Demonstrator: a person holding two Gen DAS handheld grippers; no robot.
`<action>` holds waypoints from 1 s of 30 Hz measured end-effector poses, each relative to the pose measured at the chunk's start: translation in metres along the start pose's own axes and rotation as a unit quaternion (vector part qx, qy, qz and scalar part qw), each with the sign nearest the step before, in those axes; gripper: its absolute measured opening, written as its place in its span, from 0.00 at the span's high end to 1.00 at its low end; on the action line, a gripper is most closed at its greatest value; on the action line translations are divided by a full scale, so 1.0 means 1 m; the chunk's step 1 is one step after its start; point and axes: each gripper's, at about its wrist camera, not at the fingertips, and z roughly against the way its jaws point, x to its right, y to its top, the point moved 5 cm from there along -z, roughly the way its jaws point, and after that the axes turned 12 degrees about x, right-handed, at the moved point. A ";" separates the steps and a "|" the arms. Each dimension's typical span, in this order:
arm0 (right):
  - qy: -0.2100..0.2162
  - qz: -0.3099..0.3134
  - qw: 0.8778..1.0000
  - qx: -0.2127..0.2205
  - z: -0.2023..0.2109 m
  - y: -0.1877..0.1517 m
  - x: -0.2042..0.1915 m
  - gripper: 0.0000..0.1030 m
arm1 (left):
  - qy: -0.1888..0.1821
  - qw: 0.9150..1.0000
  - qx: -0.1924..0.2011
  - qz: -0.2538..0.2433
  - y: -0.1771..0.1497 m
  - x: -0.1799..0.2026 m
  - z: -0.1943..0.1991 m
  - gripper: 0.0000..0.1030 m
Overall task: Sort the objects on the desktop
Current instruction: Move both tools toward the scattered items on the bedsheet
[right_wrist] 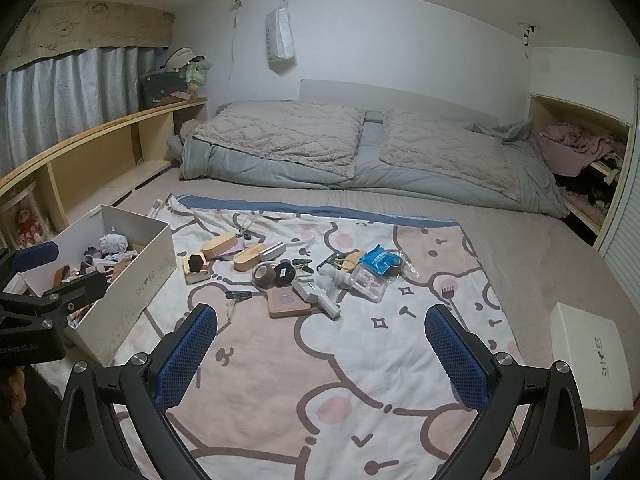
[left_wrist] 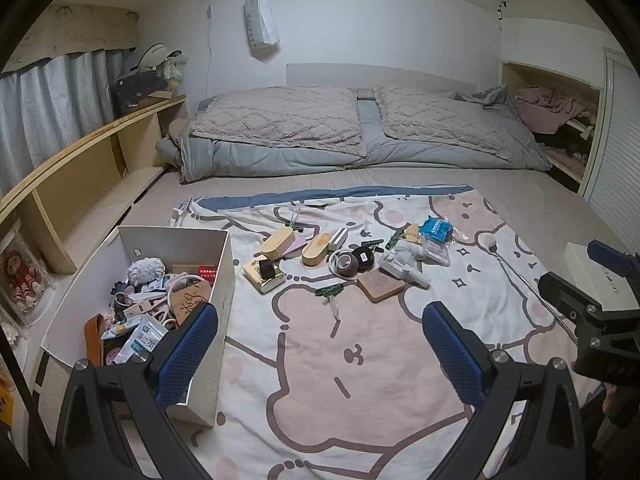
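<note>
Here both tongs, left (left_wrist: 320, 344) and right (right_wrist: 320, 344), hang wide and empty over the blanket (left_wrist: 360, 360), where the pile (left_wrist: 344, 256) lies beside the box (left_wrist: 224, 264); its bits look light, the pink case (left_wrist: 380, 286) stiff, best pinched across its edges.

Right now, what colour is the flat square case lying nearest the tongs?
The square case is a dusty pink-brown, clearest in the right wrist view.

Both wrist views look obliquely down from the bed's foot, sharing the cartoon blanket (left_wrist: 360, 340) and its clutter.
</note>
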 end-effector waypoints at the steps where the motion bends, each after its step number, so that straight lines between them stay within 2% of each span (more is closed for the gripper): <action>1: 0.000 0.000 1.000 0.000 0.000 0.000 0.000 0.00 | 0.000 1.000 -0.001 -0.001 0.000 0.000 0.000 0.00; 20: -0.002 0.002 1.000 -0.002 0.002 0.003 0.000 0.00 | -0.001 1.000 0.000 0.002 0.000 0.000 0.000 0.00; 30: 0.004 -0.006 1.000 0.015 0.007 0.009 0.000 0.00 | -0.013 1.000 0.004 0.017 0.009 0.001 0.003 0.00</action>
